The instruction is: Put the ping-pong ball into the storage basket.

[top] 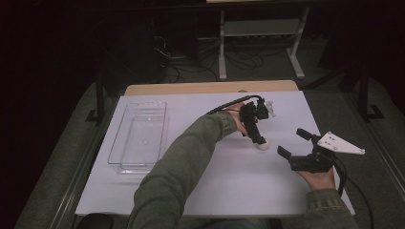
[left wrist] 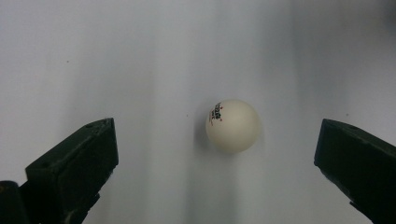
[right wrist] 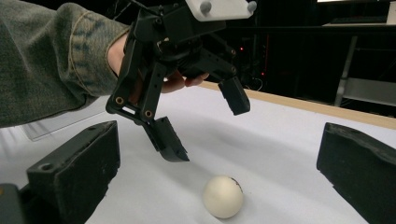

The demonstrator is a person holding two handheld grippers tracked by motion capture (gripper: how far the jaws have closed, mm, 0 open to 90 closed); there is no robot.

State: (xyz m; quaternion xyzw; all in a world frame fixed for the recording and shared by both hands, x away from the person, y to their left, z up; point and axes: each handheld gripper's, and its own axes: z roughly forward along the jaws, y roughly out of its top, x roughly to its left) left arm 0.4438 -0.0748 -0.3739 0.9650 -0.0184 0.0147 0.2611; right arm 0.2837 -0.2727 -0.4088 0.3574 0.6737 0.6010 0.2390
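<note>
Ball sits loose on the table, our left tool hovering above it, wide open, empty (right tool too); off-centre closing might squirt it away.

Olive-green denim sleeves, black tongs, black cables

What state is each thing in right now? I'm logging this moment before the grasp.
Ball: resting on the white table cover, free, untouched.
Left gripper: open, fingers poised above the ball, one on either side.
Right gripper: open, holding nothing, off to the side of the ball.
Clear tray: upright on the table, empty.
</note>
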